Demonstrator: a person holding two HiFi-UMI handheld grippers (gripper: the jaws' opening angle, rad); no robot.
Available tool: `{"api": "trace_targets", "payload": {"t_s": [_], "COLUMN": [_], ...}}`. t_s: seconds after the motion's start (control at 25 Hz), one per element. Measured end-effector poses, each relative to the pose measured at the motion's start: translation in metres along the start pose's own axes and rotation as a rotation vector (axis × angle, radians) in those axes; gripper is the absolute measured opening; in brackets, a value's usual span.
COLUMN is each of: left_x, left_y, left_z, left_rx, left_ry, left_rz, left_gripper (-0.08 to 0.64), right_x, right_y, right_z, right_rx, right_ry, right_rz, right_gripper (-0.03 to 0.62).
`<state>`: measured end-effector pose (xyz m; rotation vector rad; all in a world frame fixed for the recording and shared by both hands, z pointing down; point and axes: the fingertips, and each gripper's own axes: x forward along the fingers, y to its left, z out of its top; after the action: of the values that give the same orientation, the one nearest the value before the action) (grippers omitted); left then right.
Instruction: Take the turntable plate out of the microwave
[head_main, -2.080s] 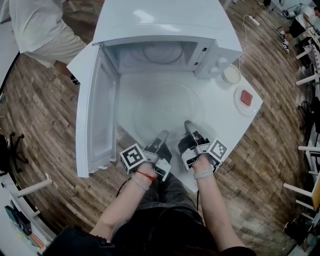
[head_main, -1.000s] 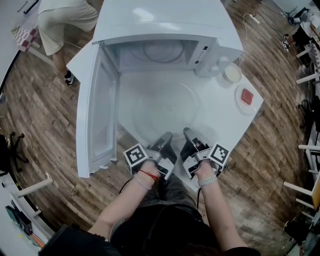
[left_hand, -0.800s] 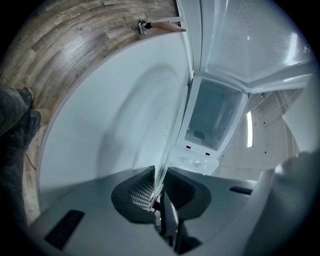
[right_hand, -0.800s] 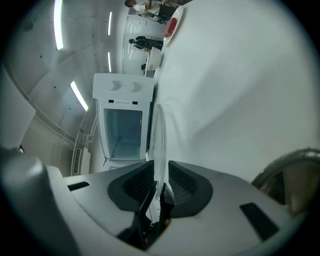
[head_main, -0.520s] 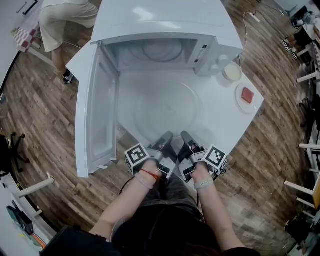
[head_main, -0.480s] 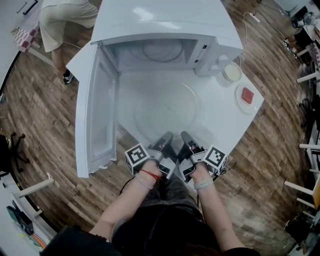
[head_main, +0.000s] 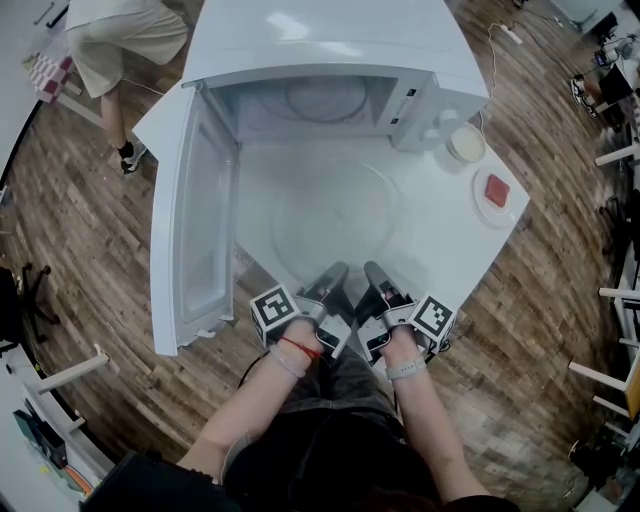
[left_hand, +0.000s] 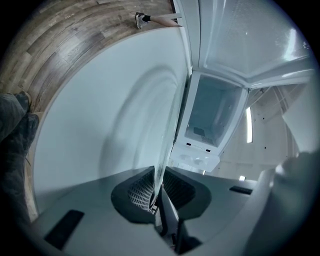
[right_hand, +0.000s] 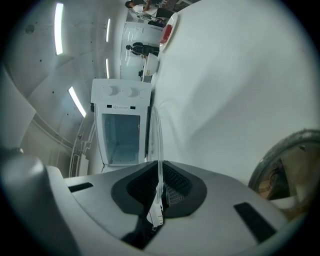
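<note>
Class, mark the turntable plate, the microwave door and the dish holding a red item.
turntable plate (head_main: 335, 212), head view, its clear centre.
microwave door (head_main: 197, 225), head view, its inner window.
dish (head_main: 498, 218), head view, its bare near rim.

A lab-like hall: the microwave (head_main: 330, 40) stands on a lone white worktop (head_main: 440, 240), plank floor (head_main: 90, 250) around it, strip lights (right_hand: 59, 27) on bare concrete above.

we see our left hand-held gripper (left_hand: 159, 194) w/ both jaws clamped on the rim of the clear turntable plate (left_hand: 172, 125). plate's seen edge-on, running up & away from the pads. white surface (left_hand: 85, 120) fills the left, wood floor (left_hand: 60, 35) beyond it, top left. microwave (left_hand: 212, 112) sits right of the plate edge, cavity open twd us.
</note>
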<state>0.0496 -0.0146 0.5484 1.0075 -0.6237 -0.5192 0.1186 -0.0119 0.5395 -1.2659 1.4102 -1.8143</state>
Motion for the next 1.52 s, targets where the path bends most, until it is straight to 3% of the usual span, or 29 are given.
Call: {"api": "trace_targets", "payload": {"t_s": [0.44, 0.92, 1.12, 1.52], "left_x": [-0.008, -0.023, -0.028, -0.032], "left_y": [-0.001, 0.007, 0.002, -0.009], "left_z": [-0.013, -0.013, -0.016, -0.008], "left_rx": [0.056, 0.048, 0.044, 0.035], "left_ry": [0.099, 0.112, 0.114, 0.076], "left_rz": [0.061, 0.127, 0.114, 0.068], "left_gripper": [0.042, 0.043, 0.043, 0.043], "right_x": [0.001, 0.004, 0.003, 0.006], "right_y": [-0.001, -0.013, -0.015, -0.019], "right_z": [-0.001, -0.003, -0.002, -0.001], "right_rx": [0.018, 0.042, 0.049, 0.056], "right_ry": [0.007, 0.006, 0.006, 0.022], "right_rz": [-0.002, -0.042, -0.056, -0.172], "right_gripper": [0.043, 0.043, 0.043, 0.043]}}
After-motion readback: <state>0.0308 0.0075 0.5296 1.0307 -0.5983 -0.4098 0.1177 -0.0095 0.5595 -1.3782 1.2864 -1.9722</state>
